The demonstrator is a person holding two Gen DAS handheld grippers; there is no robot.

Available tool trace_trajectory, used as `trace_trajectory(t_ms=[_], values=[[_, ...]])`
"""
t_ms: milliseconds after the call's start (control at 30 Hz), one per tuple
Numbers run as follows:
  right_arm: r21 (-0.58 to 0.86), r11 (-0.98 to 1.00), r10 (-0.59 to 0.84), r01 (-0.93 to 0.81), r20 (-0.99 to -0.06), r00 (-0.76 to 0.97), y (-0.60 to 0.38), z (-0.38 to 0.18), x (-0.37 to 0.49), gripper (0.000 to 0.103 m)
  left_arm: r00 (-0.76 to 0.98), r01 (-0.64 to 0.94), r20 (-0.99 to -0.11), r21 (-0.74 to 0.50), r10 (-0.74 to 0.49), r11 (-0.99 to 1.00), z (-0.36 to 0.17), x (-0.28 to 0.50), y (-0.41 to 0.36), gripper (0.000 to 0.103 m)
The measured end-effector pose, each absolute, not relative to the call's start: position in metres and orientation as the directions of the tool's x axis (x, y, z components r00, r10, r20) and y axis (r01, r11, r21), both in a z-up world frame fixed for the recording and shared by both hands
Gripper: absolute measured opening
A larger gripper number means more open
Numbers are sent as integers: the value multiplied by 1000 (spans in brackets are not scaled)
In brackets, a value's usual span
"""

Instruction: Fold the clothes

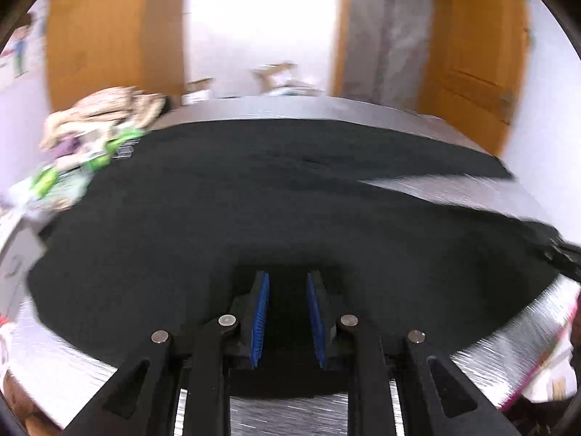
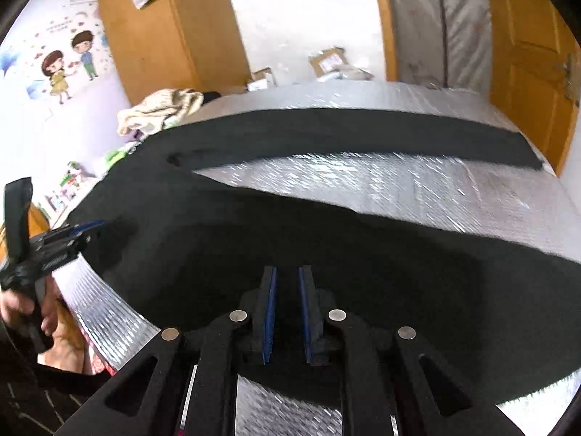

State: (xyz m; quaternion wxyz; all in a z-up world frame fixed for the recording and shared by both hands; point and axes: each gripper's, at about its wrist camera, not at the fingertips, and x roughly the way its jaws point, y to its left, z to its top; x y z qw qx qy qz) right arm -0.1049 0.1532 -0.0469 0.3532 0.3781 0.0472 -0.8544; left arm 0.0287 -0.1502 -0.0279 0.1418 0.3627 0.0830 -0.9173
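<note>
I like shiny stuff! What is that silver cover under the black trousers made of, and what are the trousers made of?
Silver cover: probably foil-faced padding; it glints and shows a fine quilted grid. Black trousers: looks like soft, matte woven cloth; it drapes in folds without shine.

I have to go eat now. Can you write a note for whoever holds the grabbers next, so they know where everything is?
Left gripper: jaws a little apart, over the near edge of the black trousers; a grip cannot be confirmed.
Right gripper: jaws narrowly apart, low over the same trousers; grip also unclear.
Things: the trousers lie spread on the silver mat, legs splayed, one leg stretched along the far side. A pile of clothes sits at the far left.
Done: trousers laid out.
Left: no fold shows yet; bring the legs together, then fold.
</note>
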Motion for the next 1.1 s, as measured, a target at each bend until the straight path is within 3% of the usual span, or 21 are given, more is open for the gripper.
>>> trace_trajectory(t_ms=[233, 533, 867, 1100], values=[[188, -711, -575, 677, -709, -408, 121, -54, -119, 13, -552, 574, -750, -23, -366, -819, -44, 41, -232, 22], [187, -694, -590, 695, -700, -402, 104, -41, -130, 13, -600, 543, -711, -26, -366, -839, -28, 31, -241, 22], [167, -671, -561, 722, -751, -349, 78, -58, -134, 15, -540, 560, -758, 1, -366, -829, -39, 23, -255, 22], [145, -670, -578, 728, -718, -388, 70, -40, -141, 15, -565, 558, -727, 12, -390, -830, -19, 19, -248, 22]])
